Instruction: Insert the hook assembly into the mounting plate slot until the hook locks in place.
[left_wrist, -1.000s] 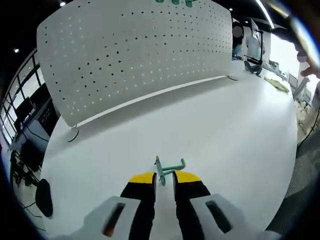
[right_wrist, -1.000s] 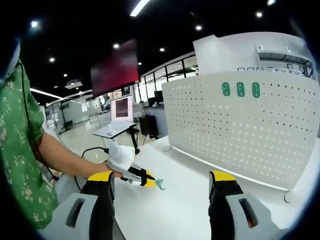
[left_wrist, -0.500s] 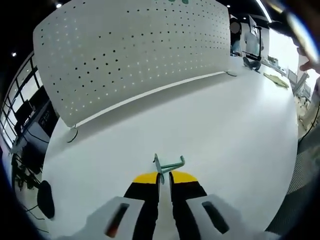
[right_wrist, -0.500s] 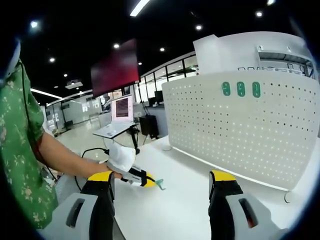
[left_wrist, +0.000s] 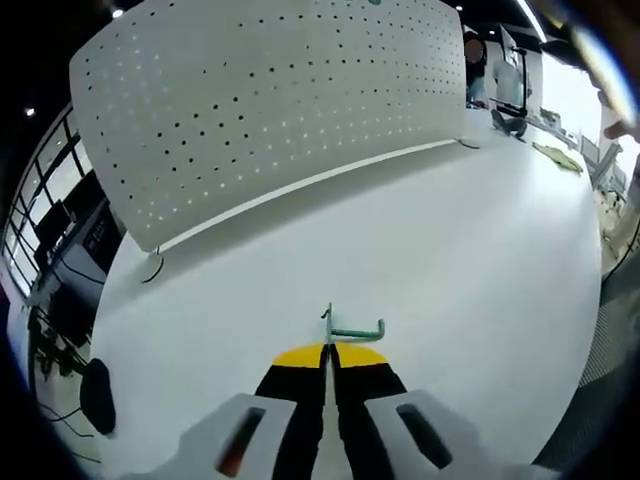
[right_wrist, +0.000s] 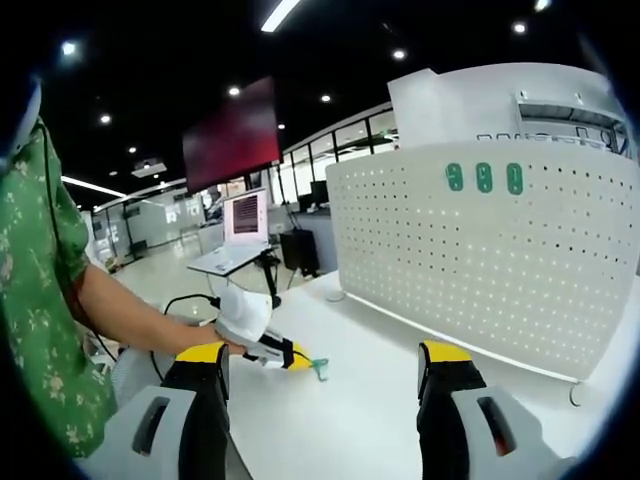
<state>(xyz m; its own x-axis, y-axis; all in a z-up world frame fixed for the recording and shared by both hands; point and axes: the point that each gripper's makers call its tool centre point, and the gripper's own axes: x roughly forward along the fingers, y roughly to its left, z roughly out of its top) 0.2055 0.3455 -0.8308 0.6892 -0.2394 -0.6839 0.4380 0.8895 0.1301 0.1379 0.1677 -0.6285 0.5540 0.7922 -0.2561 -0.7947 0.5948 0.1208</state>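
In the left gripper view, the left gripper (left_wrist: 327, 352) is pinched tight on the teal hook (left_wrist: 352, 328) at 6 o'clock above the white tabletop (left_wrist: 450, 250); the hook's long axis runs toward 3 o'clock, its tip curled up. The perforated mounting plate (left_wrist: 270, 100) stands at 12 o'clock. In the right gripper view, the right gripper (right_wrist: 320, 372) gapes wide and empty, the hook at 9 o'clock.
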